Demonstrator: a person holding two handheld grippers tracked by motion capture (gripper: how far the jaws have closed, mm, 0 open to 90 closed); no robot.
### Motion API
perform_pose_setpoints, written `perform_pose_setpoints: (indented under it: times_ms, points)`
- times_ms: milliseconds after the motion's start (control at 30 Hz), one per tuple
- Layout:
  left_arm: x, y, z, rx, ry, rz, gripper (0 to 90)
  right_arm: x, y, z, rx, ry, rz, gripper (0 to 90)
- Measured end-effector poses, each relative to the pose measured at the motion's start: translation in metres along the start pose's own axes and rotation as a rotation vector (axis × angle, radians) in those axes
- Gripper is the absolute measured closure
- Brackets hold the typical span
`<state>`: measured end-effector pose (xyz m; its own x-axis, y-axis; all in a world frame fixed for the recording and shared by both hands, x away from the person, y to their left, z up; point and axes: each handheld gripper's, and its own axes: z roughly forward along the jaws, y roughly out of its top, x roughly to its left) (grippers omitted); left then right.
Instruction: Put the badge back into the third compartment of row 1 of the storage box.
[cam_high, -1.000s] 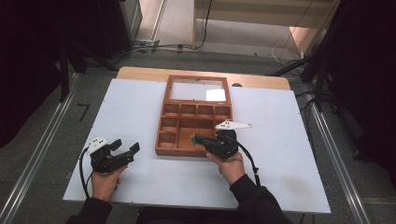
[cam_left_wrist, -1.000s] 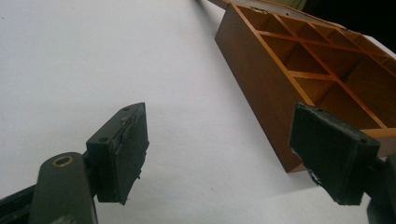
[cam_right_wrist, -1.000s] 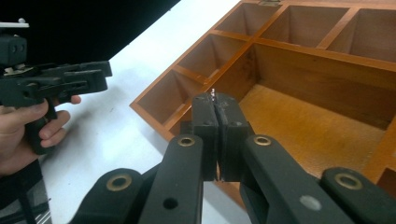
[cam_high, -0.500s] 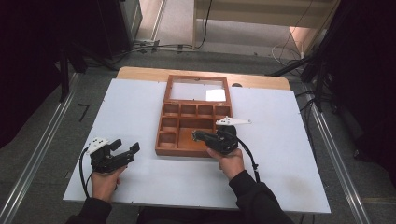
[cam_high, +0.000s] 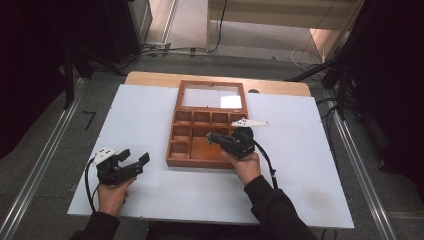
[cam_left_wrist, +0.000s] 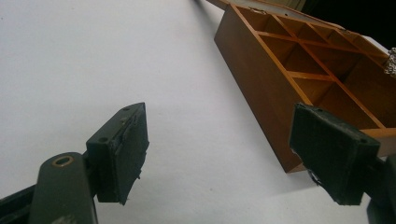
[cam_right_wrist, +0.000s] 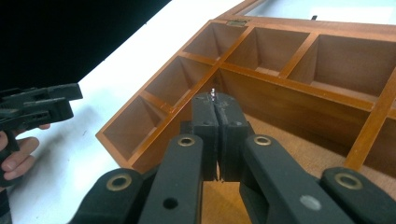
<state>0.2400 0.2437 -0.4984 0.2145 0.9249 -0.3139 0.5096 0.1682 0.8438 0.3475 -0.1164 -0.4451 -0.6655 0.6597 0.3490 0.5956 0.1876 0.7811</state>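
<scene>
An open wooden box (cam_high: 173, 134) with several compartments lies mid-table, its glass lid (cam_high: 210, 98) folded back flat. My right gripper (cam_high: 210, 138) hovers over the box's large front compartment and points left. In the right gripper view its jaws (cam_right_wrist: 214, 100) are pressed together, with a tiny silvery item (cam_right_wrist: 213, 92) pinched at the tips above a divider of the box (cam_right_wrist: 154, 136). My left gripper (cam_high: 135, 156) rests on the table left of the box. Its jaws stand wide open with nothing between them (cam_left_wrist: 219, 158), and the box's side wall (cam_left_wrist: 252, 70) is ahead to the right.
The white tabletop (cam_high: 140, 110) has free room on both sides of the box. A grey three-cornered plate (cam_high: 249, 122) rides on the right gripper. Metal rails (cam_high: 40, 165) run along the table's sides, and cables lie on the floor behind.
My right gripper has edged slightly farther over the box, still shut. The left gripper has stayed put and open.
</scene>
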Motion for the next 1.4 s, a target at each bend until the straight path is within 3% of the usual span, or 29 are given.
perform_pose_setpoints:
  times_ms: [1400]
  points:
    - [0.002,0.000,-0.001,0.001,0.001,-0.008,20.2,-0.040,0.040,0.016,-0.024,-0.110,0.055,85.8]
